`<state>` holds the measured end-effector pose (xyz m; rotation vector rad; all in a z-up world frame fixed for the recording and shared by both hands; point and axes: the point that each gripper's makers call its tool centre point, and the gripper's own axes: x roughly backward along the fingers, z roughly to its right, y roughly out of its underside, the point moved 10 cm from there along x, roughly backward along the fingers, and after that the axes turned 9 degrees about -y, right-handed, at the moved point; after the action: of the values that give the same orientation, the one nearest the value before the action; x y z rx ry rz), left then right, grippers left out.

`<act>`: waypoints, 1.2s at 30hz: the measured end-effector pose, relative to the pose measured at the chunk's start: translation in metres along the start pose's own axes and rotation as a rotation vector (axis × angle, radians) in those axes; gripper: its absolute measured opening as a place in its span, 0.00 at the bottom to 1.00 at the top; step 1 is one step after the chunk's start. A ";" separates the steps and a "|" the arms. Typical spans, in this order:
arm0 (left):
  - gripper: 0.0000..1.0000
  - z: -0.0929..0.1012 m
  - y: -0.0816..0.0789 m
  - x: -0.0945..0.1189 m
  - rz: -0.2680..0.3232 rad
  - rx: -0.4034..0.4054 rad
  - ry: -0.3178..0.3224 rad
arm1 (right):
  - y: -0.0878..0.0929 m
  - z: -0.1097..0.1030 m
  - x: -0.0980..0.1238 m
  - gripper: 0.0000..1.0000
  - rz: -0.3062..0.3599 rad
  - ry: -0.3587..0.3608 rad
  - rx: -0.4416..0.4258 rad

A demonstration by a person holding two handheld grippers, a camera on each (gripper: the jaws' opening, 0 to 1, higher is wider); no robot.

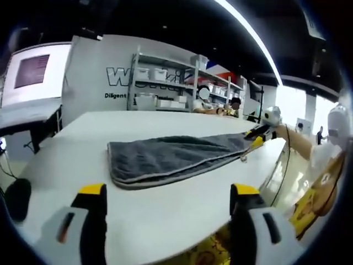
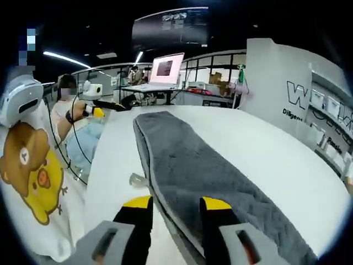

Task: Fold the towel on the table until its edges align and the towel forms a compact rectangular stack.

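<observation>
A wide white table (image 1: 182, 212) spreads across the left gripper view, and a long dark grey terry towel with a pale hemmed edge (image 1: 176, 157) lies flat on it, folded lengthwise into a narrow strip. In the right gripper view the same towel (image 2: 204, 176) runs away from the camera along the table (image 2: 259, 149), near its edge. A person in a white shirt printed with a brown cartoon bear (image 2: 33, 182) stands at that edge. The left gripper (image 1: 165, 193) hangs short of the towel's near end, its 2 yellow-tipped black jaws wide apart with nothing between them. The right gripper (image 2: 175, 203) sits at the towel's other end, its 2 jaws astride the hemmed edge with a gap between them; from the left gripper view it (image 1: 258, 135) appears at the far end, touching the cloth
</observation>
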<state>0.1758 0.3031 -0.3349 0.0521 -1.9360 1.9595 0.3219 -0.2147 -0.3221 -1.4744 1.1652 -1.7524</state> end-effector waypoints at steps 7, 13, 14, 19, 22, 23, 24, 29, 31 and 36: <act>0.97 -0.001 0.001 -0.004 -0.002 0.004 0.001 | 0.027 0.005 0.065 0.43 0.034 0.153 -0.052; 0.97 -0.001 0.002 -0.007 -0.006 0.005 0.002 | 0.043 -0.001 0.108 0.48 0.055 0.254 -0.087; 0.97 -0.001 0.002 -0.007 -0.008 0.005 0.002 | 0.046 -0.002 0.113 0.49 0.055 0.268 -0.094; 0.97 -0.002 0.002 -0.007 -0.011 0.006 0.001 | 0.061 -0.011 0.131 0.54 0.028 0.314 -0.118; 0.97 -0.002 0.002 -0.006 -0.010 0.007 -0.001 | 0.068 -0.017 0.139 0.57 0.030 0.338 -0.133; 0.97 -0.002 0.002 -0.006 -0.010 0.008 -0.001 | 0.070 -0.019 0.142 0.57 0.036 0.347 -0.140; 0.97 -0.003 0.002 -0.006 -0.010 0.007 -0.002 | 0.071 -0.020 0.145 0.58 0.042 0.355 -0.144; 0.97 -0.003 0.003 -0.006 -0.013 0.009 -0.003 | 0.079 -0.027 0.157 0.63 0.054 0.391 -0.169; 0.97 -0.003 0.004 -0.006 -0.015 0.009 -0.004 | 0.082 -0.028 0.161 0.67 0.053 0.405 -0.177; 0.97 -0.003 0.004 -0.006 -0.018 0.010 -0.003 | 0.086 -0.032 0.167 0.74 0.056 0.435 -0.199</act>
<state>0.1808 0.3043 -0.3410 0.0751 -1.9218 1.9587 0.2427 -0.3878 -0.3190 -1.1797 1.6229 -2.0275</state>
